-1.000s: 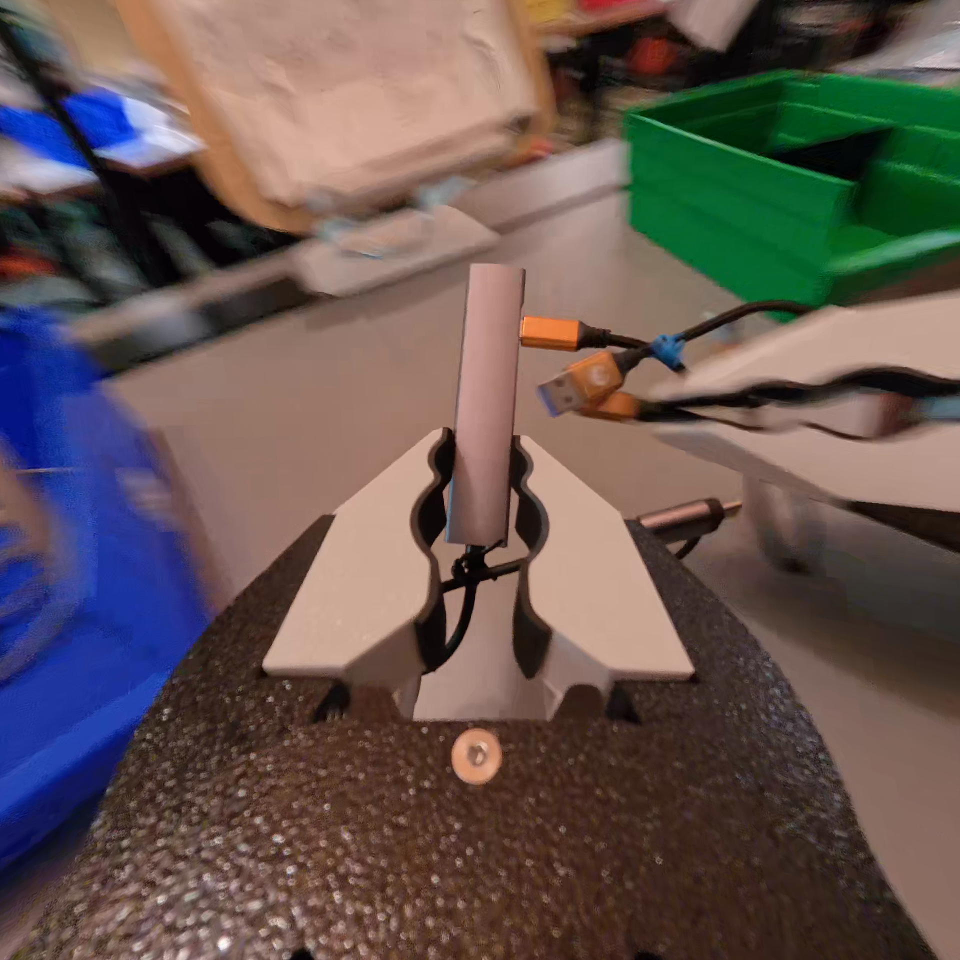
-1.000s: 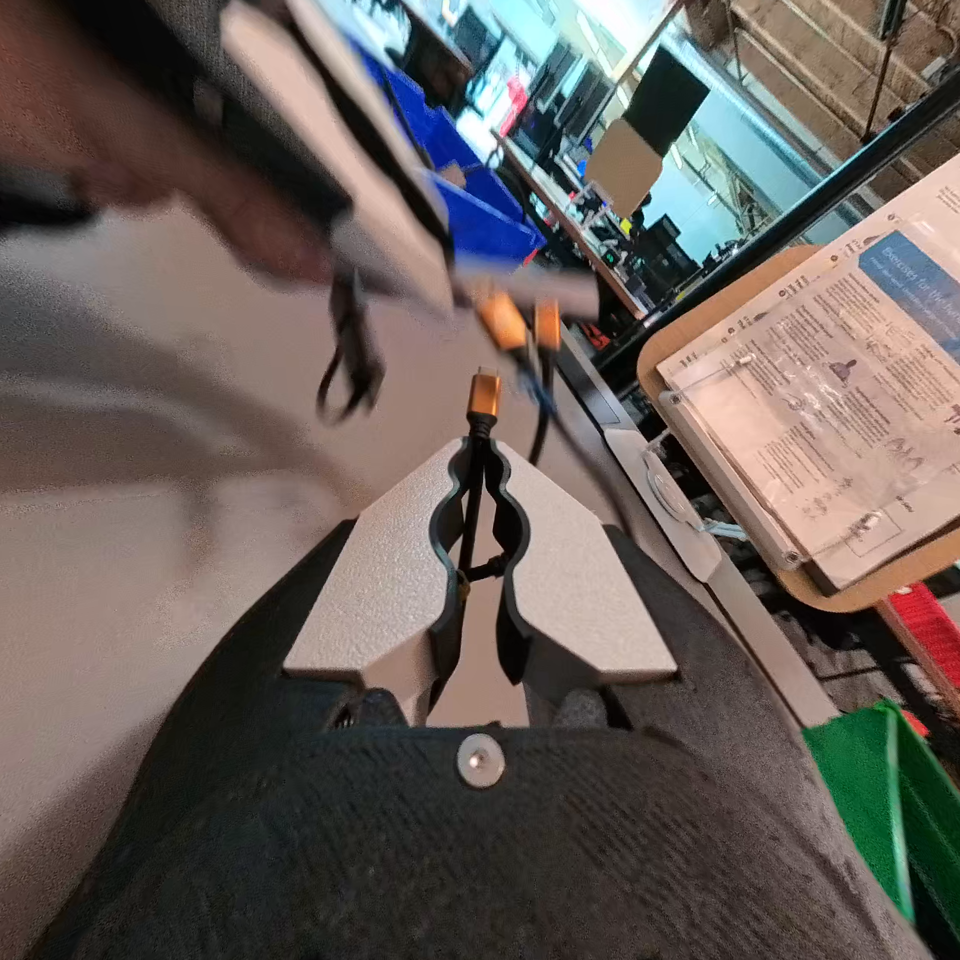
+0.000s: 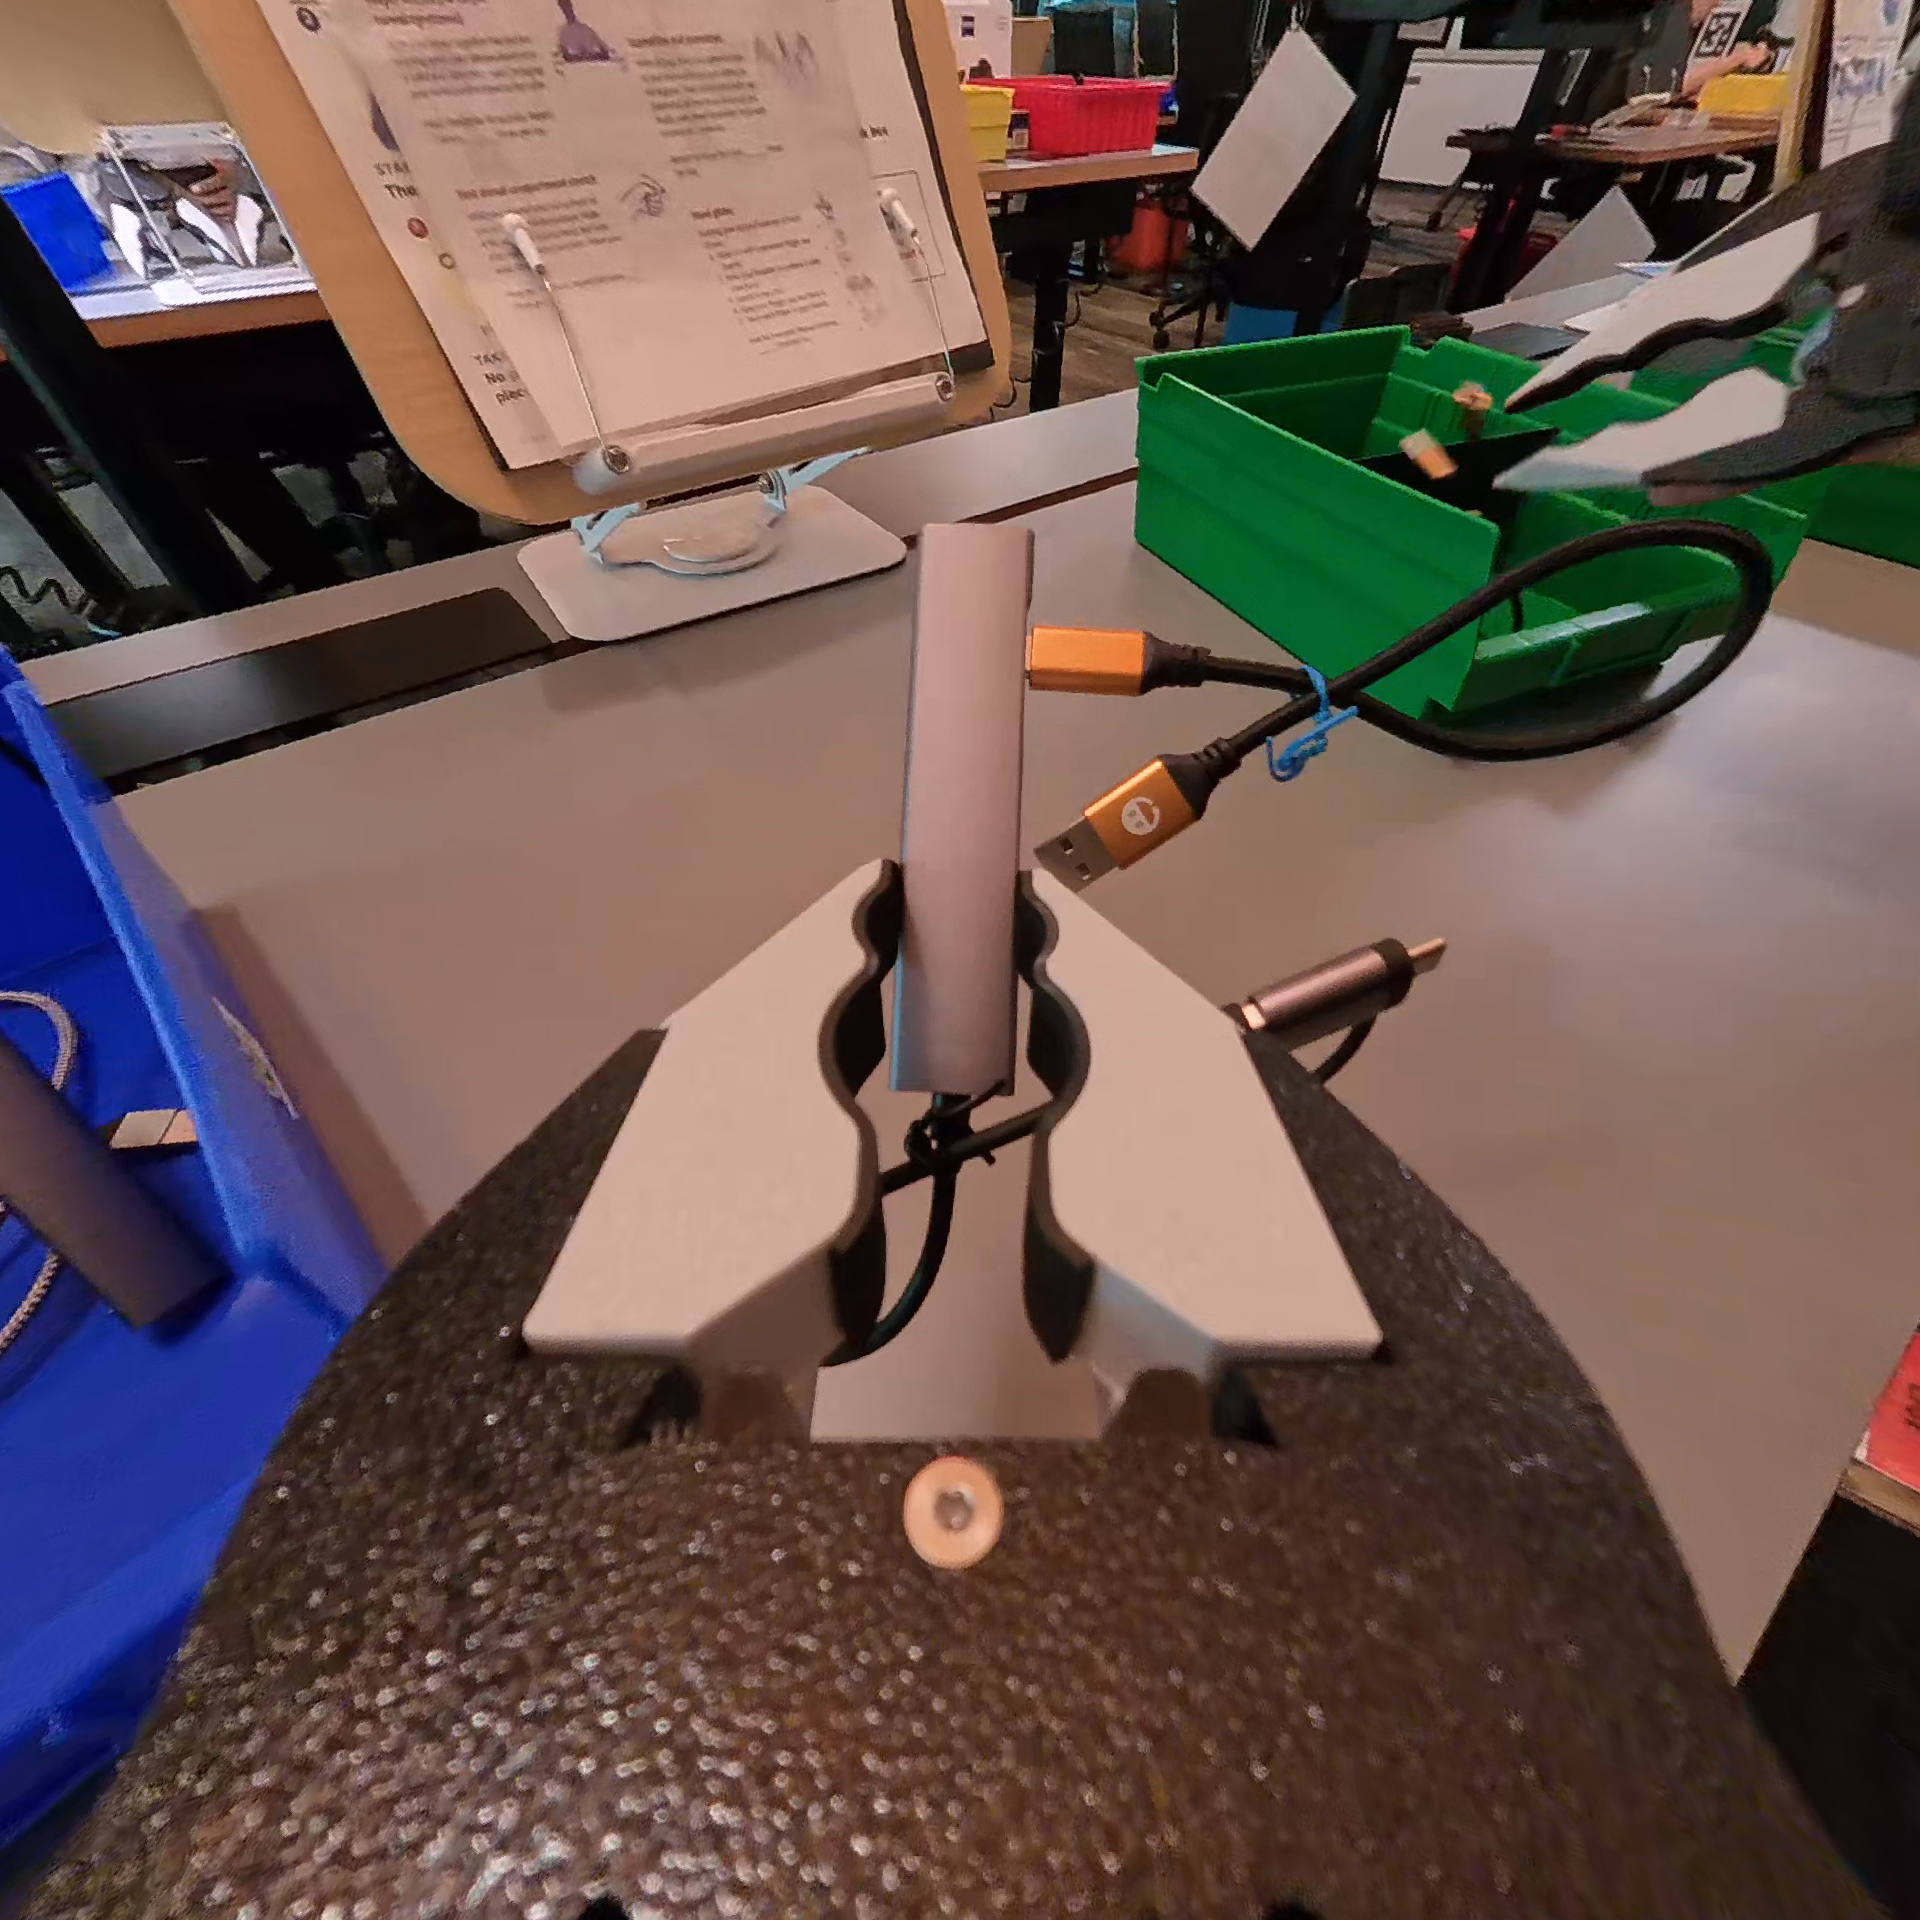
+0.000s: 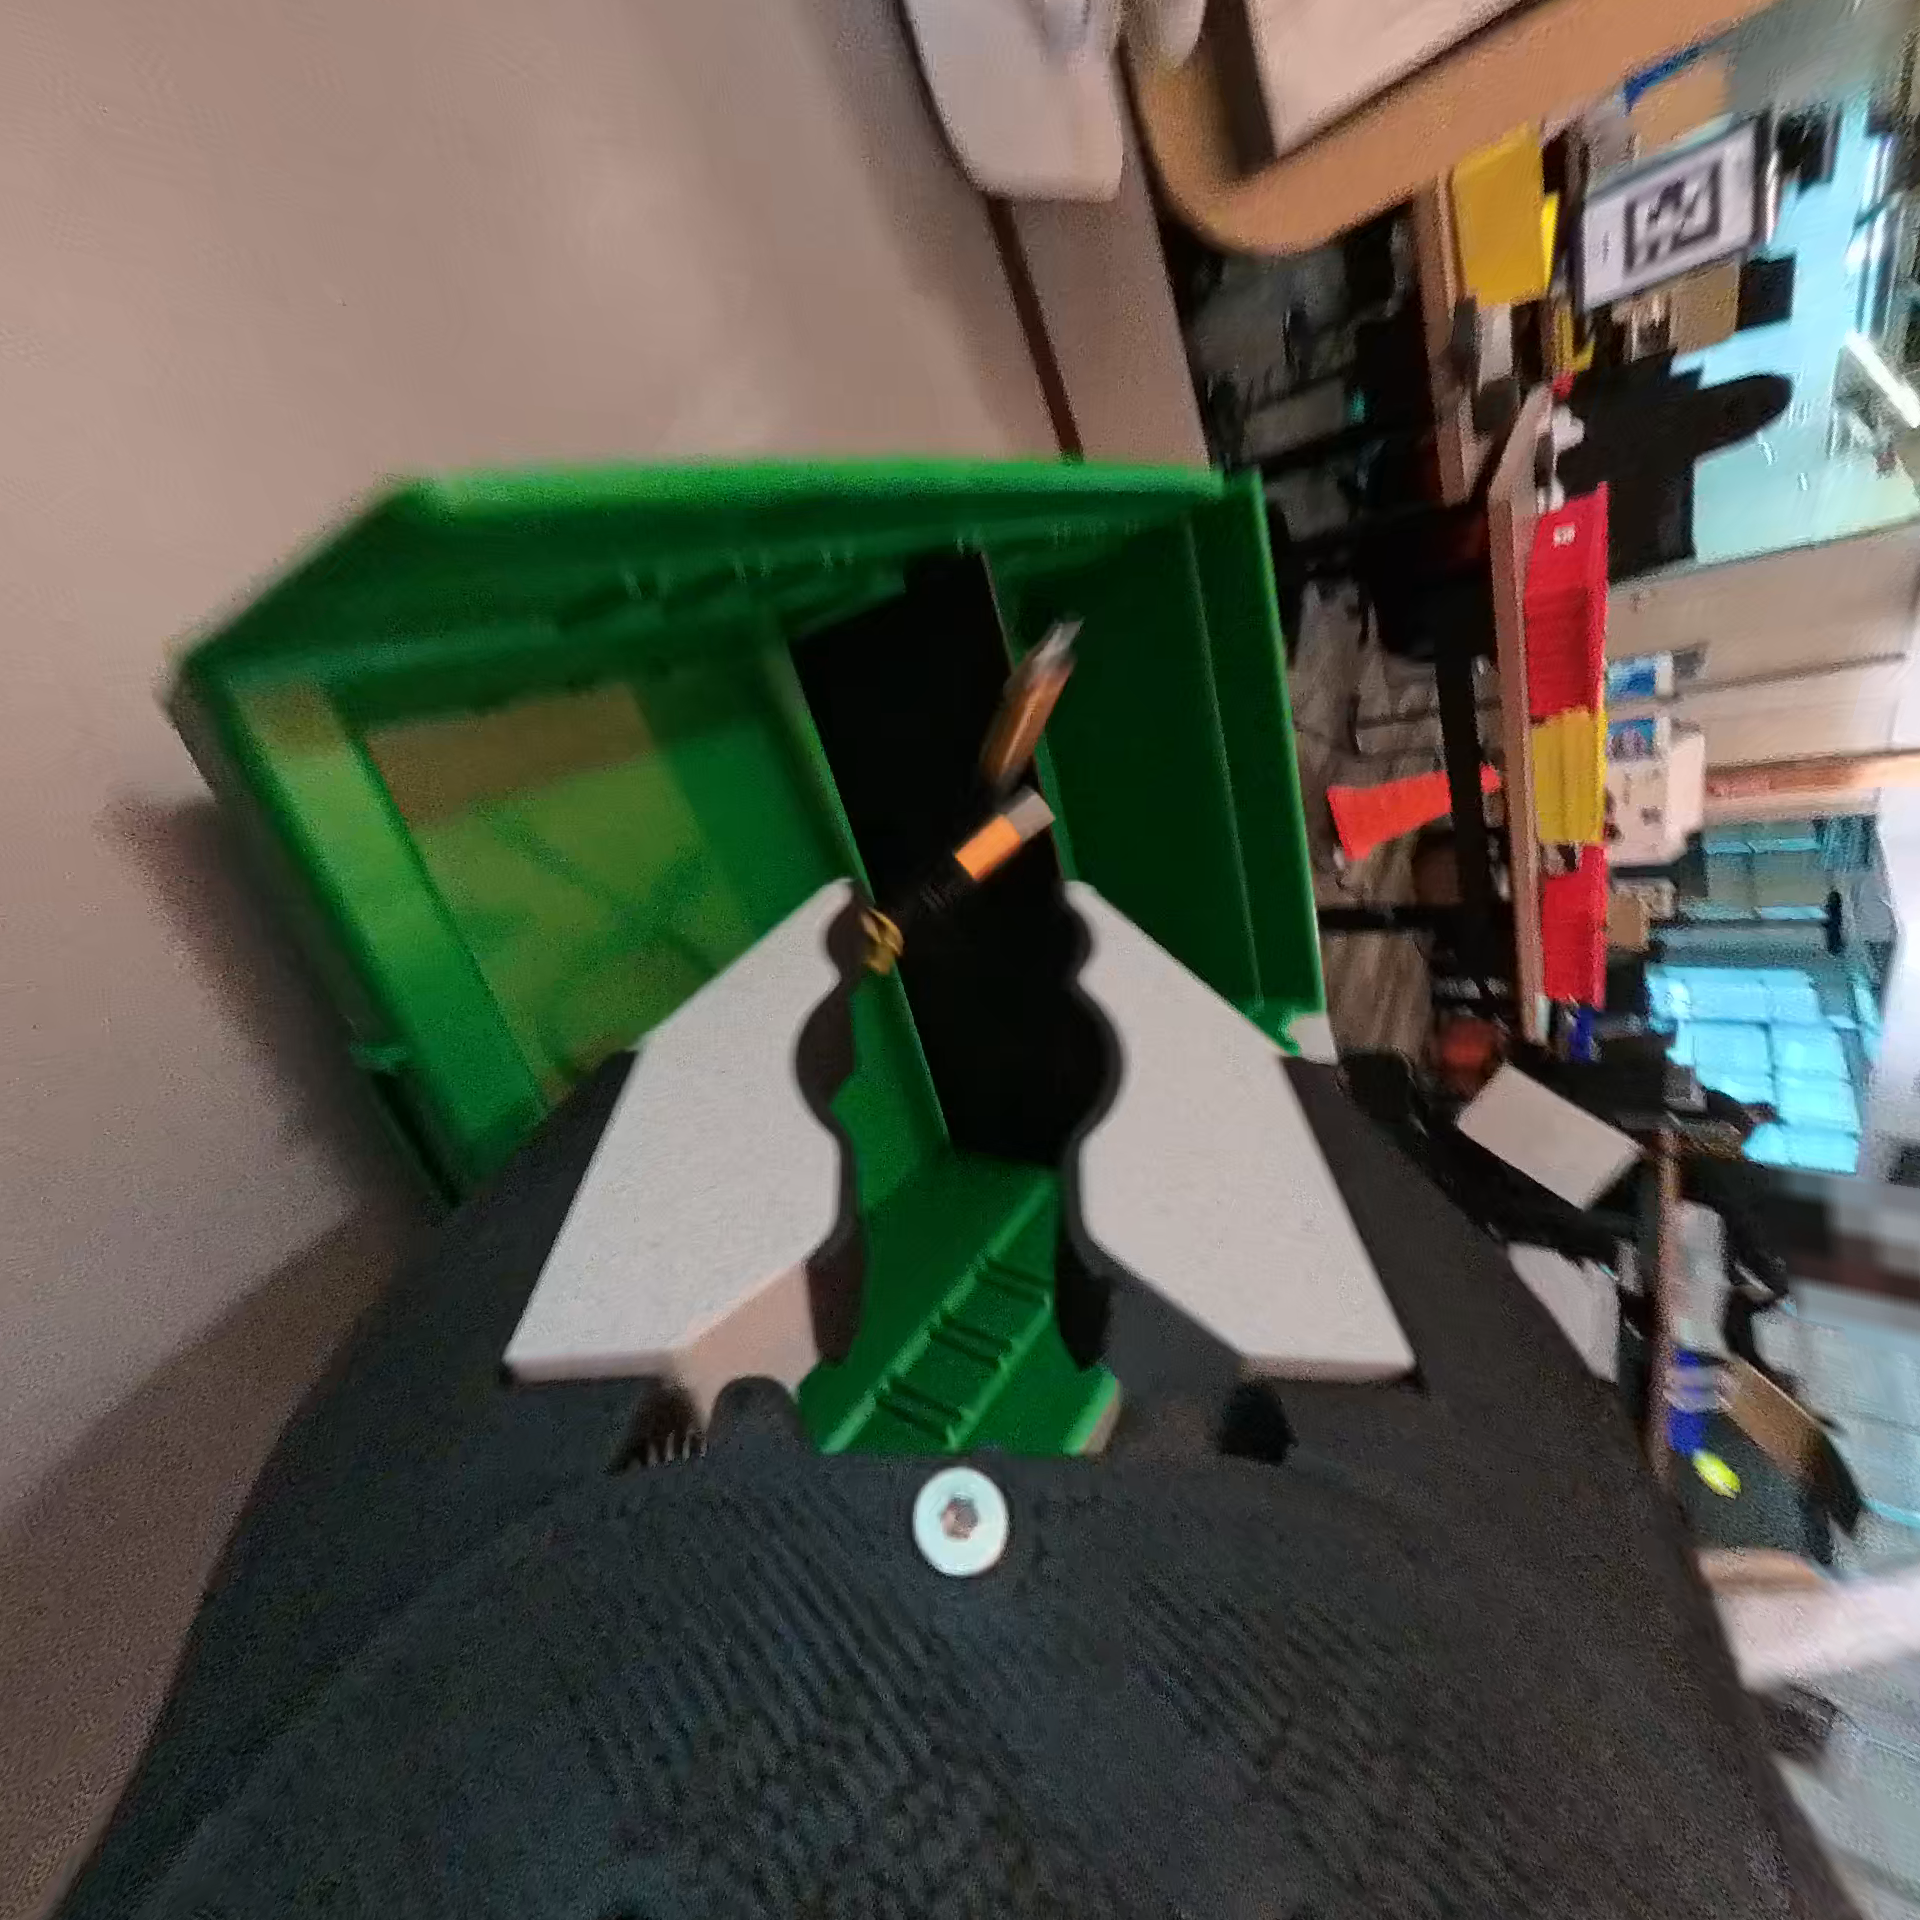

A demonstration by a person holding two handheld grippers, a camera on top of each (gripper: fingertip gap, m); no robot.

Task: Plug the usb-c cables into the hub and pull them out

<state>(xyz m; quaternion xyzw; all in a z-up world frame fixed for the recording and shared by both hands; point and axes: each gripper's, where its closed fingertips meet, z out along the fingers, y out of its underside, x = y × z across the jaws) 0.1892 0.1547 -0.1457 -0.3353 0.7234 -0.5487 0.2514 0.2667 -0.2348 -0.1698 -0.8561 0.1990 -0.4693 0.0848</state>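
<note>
Flanking hub (image 3: pixel 961 821): blue bin (image 3: pixel 156 1195), green bin (image 3: pixel 1309 499)

Wrist views, shared green bin (image 3: pixel 1309 488)

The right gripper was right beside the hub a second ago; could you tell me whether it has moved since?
Yes. The right gripper has swung away from the hub, out over the green bin, and now stands open.
</note>
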